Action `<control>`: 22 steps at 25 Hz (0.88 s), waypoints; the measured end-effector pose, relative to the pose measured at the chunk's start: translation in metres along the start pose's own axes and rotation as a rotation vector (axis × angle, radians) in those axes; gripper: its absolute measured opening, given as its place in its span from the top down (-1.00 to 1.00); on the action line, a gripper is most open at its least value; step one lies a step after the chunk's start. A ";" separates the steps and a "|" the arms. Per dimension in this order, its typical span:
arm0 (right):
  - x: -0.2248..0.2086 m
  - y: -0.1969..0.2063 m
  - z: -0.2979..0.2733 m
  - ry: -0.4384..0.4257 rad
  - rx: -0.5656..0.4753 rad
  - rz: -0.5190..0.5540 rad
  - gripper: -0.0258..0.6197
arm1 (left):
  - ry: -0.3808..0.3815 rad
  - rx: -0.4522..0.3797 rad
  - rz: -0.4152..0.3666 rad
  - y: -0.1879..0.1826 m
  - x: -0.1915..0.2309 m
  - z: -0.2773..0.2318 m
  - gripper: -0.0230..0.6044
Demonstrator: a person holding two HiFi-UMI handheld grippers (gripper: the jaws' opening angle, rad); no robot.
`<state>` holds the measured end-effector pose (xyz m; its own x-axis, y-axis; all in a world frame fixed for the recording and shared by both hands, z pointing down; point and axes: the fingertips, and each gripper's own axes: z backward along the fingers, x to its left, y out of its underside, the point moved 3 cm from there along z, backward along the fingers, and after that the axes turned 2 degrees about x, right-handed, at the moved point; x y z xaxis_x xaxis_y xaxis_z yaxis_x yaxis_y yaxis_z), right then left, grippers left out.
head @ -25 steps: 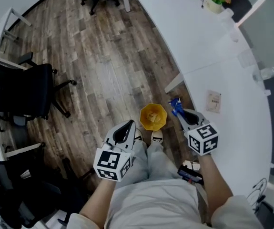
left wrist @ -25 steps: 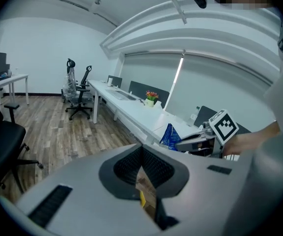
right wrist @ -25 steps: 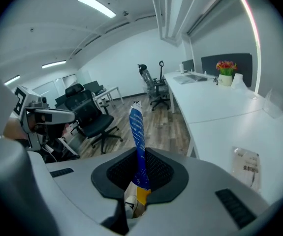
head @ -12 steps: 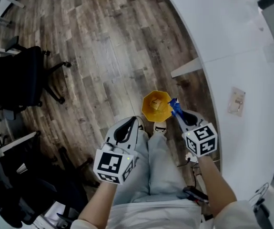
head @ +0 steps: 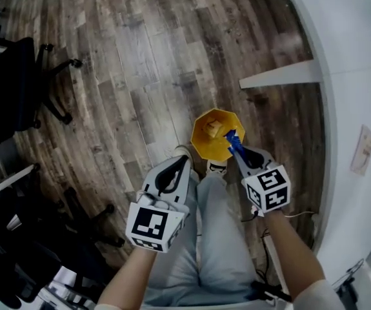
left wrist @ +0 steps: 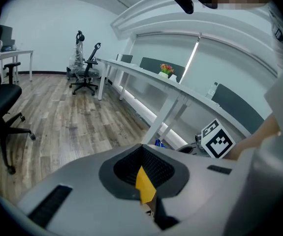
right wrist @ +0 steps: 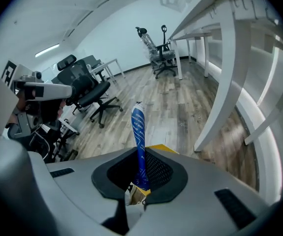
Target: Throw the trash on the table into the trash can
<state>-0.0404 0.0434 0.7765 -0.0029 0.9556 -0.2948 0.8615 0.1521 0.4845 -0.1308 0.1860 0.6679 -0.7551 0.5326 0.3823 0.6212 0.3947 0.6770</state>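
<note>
- the right gripper (head: pixel 239 151) is clamped on a blue wrapper (head: pixel 231 137). its own view shows the wrapper pinched low between the pads, with most of its length standing free ahead of the tips.
- holding it near one end looks chosen so the wrapper falls clean once the jaws part.
- the yellow bin (head: pixel 201 148) stands on the floor just below and ahead of the right gripper's tips. the wrapper's free end hangs over the bin's mouth, by the nearer rim.
- the right gripper tilts steeply down, so its load points into the opening rather than across it.
- a pale scrap lies inside the bin.
- the left gripper (head: pixel 180 165) has its jaws together and carries nothing i can make out. a yellow sliver in its slit reads as the bin seen beyond.
- the left gripper hangs to the bin's side, by the person's leg, likely parked out of the way.
- the drop seems to be the step in hand: parting the right jaws is all this piece needs.
- a slip (head: pixel 363 150) lies on the desk (head: pixel 350 76), well off to the right gripper's right. it may be more trash.
</note>
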 end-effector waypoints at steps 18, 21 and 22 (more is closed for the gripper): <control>-0.049 0.089 -0.129 0.033 0.082 -0.029 0.74 | -0.040 -0.010 0.026 0.082 0.044 -0.085 0.93; -0.055 0.098 -0.142 0.039 0.107 -0.042 0.41 | -0.040 -0.007 0.029 0.086 0.046 -0.087 0.93; -0.057 0.101 -0.146 0.046 0.119 -0.039 0.27 | -0.042 -0.004 0.029 0.086 0.047 -0.087 0.93</control>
<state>-0.0275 0.0414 0.9618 -0.0585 0.9604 -0.2724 0.9142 0.1611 0.3718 -0.1308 0.1795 0.7993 -0.7269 0.5750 0.3754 0.6421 0.3754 0.6684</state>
